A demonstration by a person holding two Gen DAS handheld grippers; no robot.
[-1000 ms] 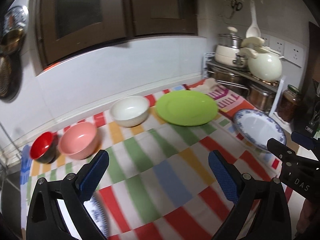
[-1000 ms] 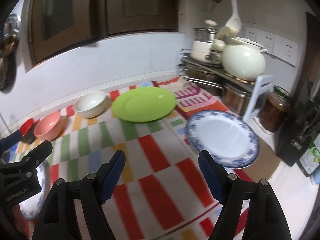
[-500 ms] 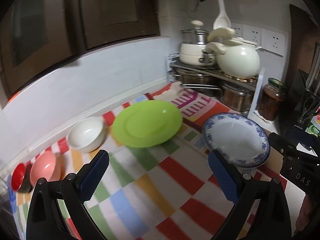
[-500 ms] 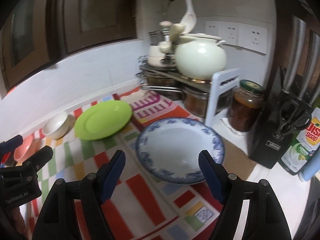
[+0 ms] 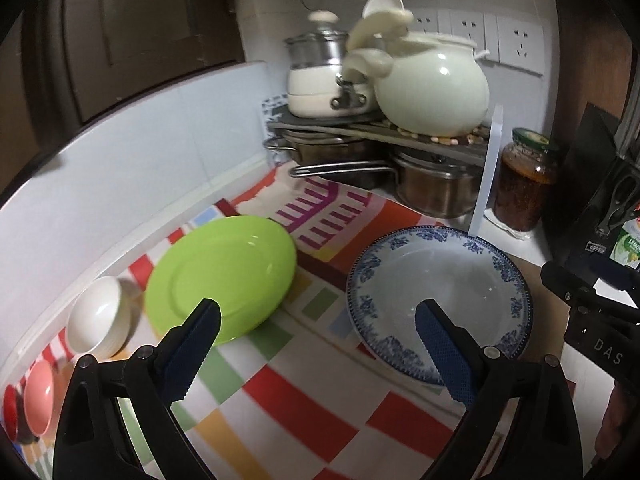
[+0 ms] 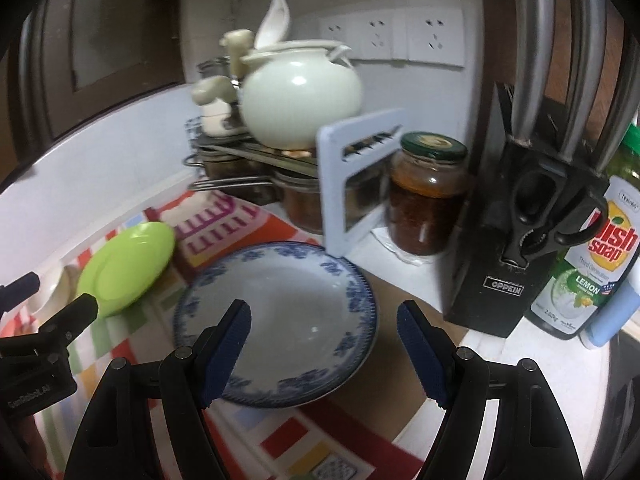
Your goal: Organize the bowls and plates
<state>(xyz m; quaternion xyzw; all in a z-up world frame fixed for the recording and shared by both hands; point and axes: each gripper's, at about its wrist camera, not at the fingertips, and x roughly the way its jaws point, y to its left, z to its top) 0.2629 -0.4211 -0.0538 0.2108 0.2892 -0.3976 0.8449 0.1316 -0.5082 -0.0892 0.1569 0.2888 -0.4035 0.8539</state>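
Now my right tongs (image 6: 322, 344) are wide open and hold nothing. So are my left tongs (image 5: 316, 344). Right in front, mid-frame, lies the round white plate with blue flowers (image 6: 280, 304), nearer my right.

Kitchen corner, dim indoor light: pale wall panel (image 5: 132, 152) runs behind the bench (image 6: 516, 364), dark wooden cabinet doors (image 5: 132, 28) above it, white wall sockets (image 6: 400, 40) on the adjoining wall. Bench surface white, mostly covered by a striped multicolour cloth (image 5: 304, 396). In the corner a metal rack (image 5: 360, 128) carries a cream pot (image 5: 432, 92), steel pots beneath; a black knife block (image 6: 520, 240) stands to the right.
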